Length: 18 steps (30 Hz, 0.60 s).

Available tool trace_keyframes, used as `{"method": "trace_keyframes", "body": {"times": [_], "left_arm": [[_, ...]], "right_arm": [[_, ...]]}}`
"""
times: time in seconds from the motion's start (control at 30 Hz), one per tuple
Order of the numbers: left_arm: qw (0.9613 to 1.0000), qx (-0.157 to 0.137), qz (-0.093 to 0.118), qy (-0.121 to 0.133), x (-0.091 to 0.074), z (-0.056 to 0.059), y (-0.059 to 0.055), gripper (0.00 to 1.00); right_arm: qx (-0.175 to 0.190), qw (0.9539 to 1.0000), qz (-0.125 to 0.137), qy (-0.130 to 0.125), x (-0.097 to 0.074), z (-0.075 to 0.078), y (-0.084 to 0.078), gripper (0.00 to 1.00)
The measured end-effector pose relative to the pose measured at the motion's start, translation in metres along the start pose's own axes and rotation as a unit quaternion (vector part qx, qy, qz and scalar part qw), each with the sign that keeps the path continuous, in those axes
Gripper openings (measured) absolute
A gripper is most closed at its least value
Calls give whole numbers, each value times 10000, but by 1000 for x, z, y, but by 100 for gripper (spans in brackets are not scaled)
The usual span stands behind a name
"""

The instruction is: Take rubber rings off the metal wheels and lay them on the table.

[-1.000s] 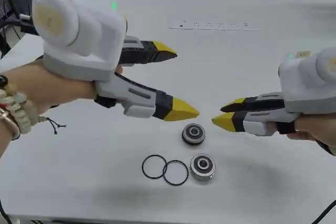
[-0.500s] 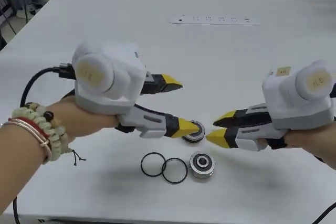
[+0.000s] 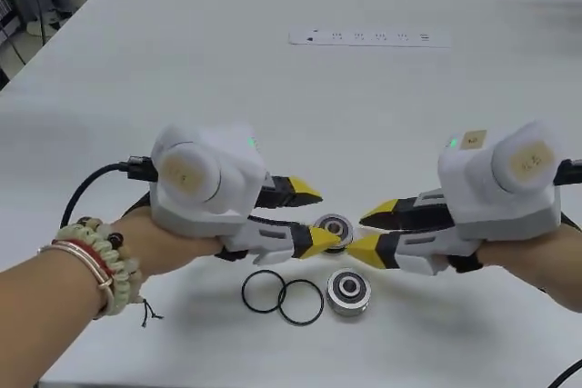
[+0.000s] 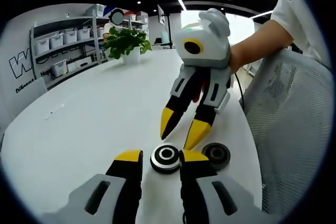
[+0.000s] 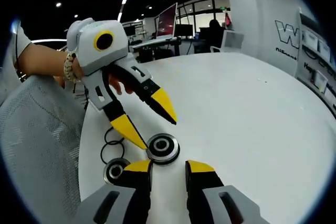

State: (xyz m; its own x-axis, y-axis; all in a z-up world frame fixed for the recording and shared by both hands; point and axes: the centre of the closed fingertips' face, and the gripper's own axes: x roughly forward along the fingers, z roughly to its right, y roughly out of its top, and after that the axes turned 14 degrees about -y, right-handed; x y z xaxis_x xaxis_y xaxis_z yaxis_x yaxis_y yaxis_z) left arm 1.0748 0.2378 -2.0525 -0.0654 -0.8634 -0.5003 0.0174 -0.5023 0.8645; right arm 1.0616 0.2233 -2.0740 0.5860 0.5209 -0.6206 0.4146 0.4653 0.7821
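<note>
The left gripper and right gripper both gape wide, holding nothing, their tips close beside the dark-rimmed far wheel. The near wheel sits beside 2 thin black rubber rings on the white worktop.

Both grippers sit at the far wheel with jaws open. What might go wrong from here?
1. The tips of the left gripper and the right gripper crowd one small wheel from opposite sides. They may clash with each other instead of gripping it.
2. That wheel lies flat and loose on the table. An off-centre push could slide it into the near wheel or the rings lying beside that one.
</note>
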Motion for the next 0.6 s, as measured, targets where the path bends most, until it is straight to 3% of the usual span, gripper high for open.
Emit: {"method": "trace_keyframes", "body": {"times": [0.2,0.57,0.6], "left_arm": [[9999,-45,-88,-53,7,4,-4,17],[9995,-321,19,-66,11,4,-3,9],[9998,-193,-30,-24,10,3,-4,8]], "right_arm": [[17,10000,37,51,2,-4,2,23],[-16,10000,51,76,6,-11,2,23],[-24,10000,63,66,6,-10,2,23]]}}
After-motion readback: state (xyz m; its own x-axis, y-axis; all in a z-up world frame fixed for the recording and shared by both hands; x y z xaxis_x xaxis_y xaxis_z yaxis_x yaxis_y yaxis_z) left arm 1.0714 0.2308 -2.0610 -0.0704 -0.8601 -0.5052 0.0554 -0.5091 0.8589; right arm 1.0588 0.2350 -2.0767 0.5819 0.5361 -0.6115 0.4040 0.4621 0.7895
